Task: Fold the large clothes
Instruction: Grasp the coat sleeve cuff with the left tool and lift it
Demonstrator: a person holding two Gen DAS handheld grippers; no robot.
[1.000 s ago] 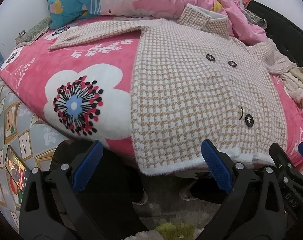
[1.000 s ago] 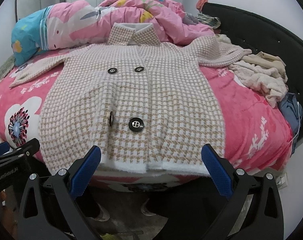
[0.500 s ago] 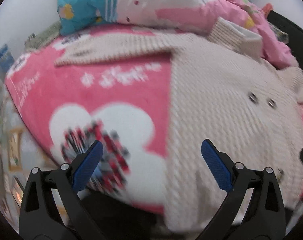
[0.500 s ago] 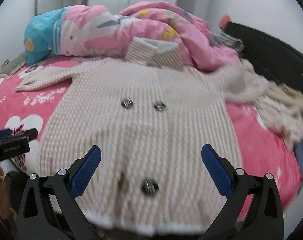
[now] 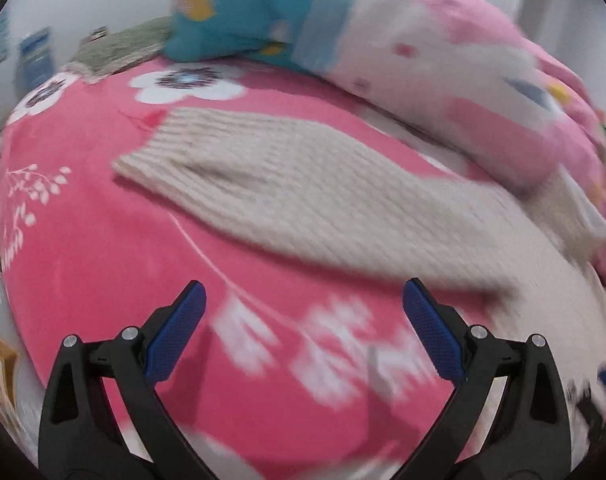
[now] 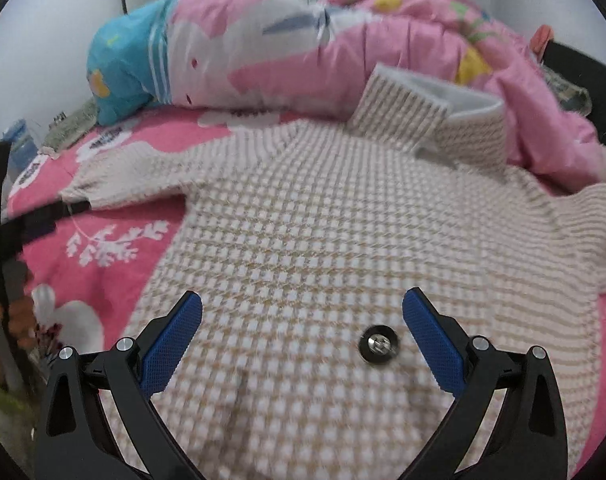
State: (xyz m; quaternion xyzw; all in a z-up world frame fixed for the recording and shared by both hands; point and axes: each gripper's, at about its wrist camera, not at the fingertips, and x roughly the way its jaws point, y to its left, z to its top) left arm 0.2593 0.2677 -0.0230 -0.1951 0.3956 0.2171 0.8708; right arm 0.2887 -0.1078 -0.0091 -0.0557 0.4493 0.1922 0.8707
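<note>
Basically nothing folded yet: coat [image 6: 323, 240] lies flat, unfolded, under the spread, empty right gripper [image 6: 302, 336]; sleeve [image 5: 287, 196] stretched out just ahead of the spread left gripper [image 5: 303, 332].

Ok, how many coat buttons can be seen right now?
1. A dark button lies on the houndstooth coat front, between the open right tongs. Others may be hidden below the frame or lost in blur.
</note>
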